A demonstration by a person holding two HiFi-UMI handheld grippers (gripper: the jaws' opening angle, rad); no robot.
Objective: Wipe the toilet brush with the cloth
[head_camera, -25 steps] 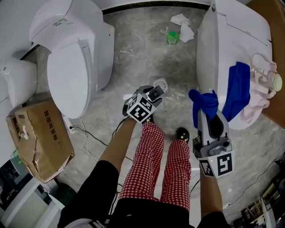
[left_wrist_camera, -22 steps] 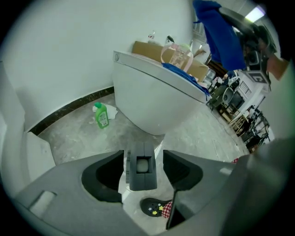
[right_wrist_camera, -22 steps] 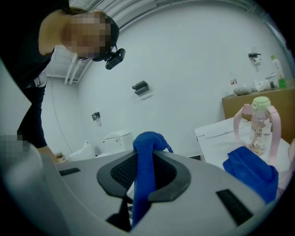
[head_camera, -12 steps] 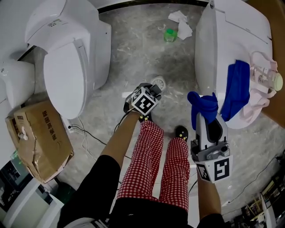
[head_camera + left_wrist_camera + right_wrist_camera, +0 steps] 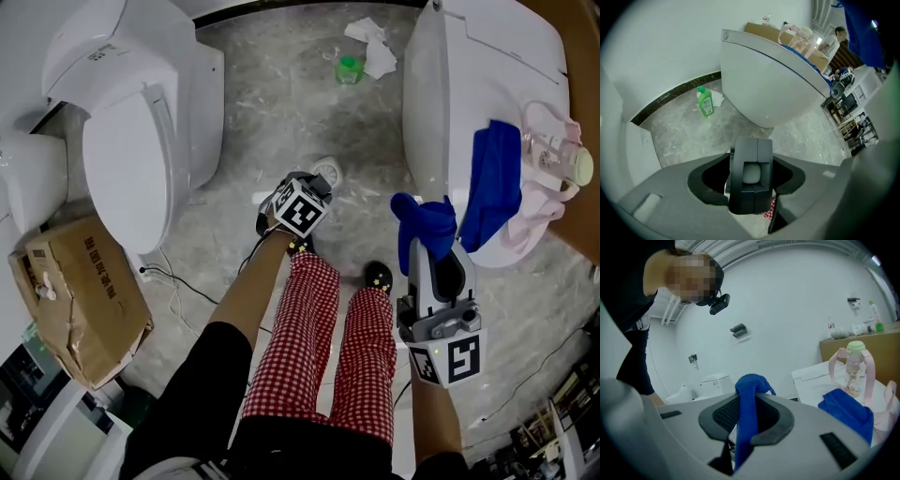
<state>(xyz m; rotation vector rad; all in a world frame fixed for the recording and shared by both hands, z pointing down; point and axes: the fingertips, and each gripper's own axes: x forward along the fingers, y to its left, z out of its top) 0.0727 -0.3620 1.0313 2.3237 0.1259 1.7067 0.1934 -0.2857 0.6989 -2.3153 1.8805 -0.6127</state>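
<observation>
My right gripper (image 5: 747,404) is clamped on the blue cloth (image 5: 751,380), which stands up in a bunched fold between the jaws and trails down below them. My left gripper (image 5: 757,140) has its jaws drawn together on a pale rounded piece seated in the notch of the pads. As far as I can tell this is the toilet brush (image 5: 751,172). In the head view a white round part shows just past that gripper's tip, though I cannot make out what it is.

Just to the right of the right gripper's tip, a second blue cloth (image 5: 497,187) drapes over the top of a white toilet (image 5: 450,103). A pink-strapped bottle (image 5: 553,155) lies beyond it. Off to the left of the left gripper stands another toilet (image 5: 131,150), lid down, with a cardboard box (image 5: 80,300) behind it on that side. Farther ahead of the left gripper, on the grey floor, a green bottle (image 5: 349,68) stands near some crumpled tissue (image 5: 373,49).
</observation>
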